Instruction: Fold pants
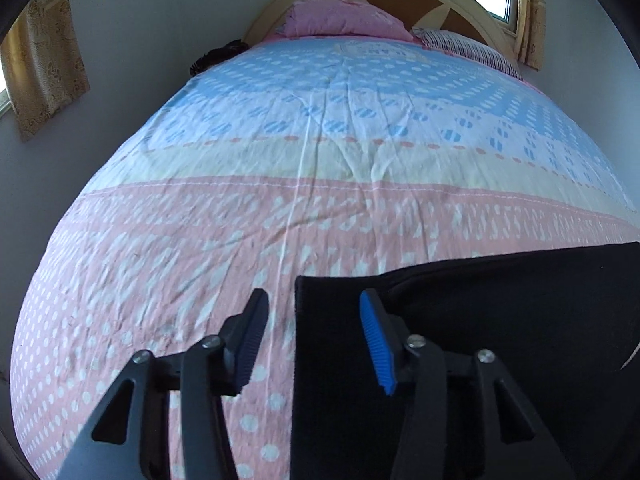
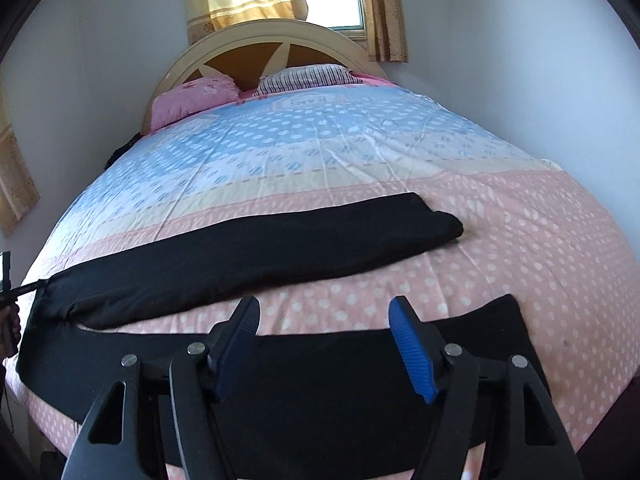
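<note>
A wide bed (image 2: 360, 152) with a dotted pink and blue cover is being shown mostly bare toward the headboard (image 2: 256, 40), with two pillows (image 2: 196, 96) lying there, well apart from the black pants (image 2: 256, 240) spread across the near pink part, both legs running side to side. The right gripper (image 2: 324, 344) is being held released over the nearer leg, nothing between its jaws. The left gripper (image 1: 316, 340) is being held unclenched astride the pants' edge, not pressing, with its lower parts cut off by the frame.
</note>
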The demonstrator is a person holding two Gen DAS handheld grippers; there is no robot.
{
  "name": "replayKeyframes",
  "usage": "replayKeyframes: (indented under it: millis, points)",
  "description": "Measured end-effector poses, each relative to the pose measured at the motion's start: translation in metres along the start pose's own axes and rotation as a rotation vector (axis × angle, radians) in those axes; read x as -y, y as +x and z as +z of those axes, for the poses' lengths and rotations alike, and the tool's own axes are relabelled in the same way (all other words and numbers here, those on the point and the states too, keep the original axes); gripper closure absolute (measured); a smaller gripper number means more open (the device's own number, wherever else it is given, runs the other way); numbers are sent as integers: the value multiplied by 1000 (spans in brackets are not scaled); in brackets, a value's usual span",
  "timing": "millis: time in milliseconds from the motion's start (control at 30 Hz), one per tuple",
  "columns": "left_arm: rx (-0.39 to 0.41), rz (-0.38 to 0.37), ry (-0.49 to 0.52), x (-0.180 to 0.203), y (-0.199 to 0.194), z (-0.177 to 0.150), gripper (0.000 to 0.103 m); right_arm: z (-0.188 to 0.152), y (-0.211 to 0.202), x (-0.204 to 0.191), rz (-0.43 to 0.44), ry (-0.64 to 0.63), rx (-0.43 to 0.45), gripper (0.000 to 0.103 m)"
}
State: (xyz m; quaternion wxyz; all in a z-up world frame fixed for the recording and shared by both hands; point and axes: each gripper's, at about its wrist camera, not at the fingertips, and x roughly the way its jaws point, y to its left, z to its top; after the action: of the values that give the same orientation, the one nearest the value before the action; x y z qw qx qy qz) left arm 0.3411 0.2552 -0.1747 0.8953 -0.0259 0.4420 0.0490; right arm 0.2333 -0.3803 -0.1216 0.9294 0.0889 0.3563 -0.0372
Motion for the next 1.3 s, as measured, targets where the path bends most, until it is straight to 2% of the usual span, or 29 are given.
replayKeyframes:
  millis: [233, 367, 433, 600, 700, 833, 1133, 1300]
  points:
    - [-3, -48, -1, -2, 8, -1, 68, 36, 43, 51, -18, 112, -62, 38]
    - [3, -43, 22, 0, 10, 4, 83, 50, 67, 65, -68, 101, -94, 41]
    - [6, -50, 32, 0, 10, 4, 85, 55, 79, 72, -82, 99, -110, 41]
    - [18, -31, 60, 4, 13, 3, 86, 73, 109, 98, -62, 162, -151, 41]
    - [24, -24, 66, 6, 14, 2, 86, 84, 125, 108, -95, 169, -157, 41]
    - [29, -14, 73, 7, 15, 2, 86, 100, 149, 121, -82, 200, -167, 41]
    - [24, 21, 101, 12, 18, 2, 86, 118, 199, 121, -6, 205, -223, 41]
    - [20, 42, 124, 15, 19, 2, 86, 117, 218, 117, -3, 169, -265, 41]
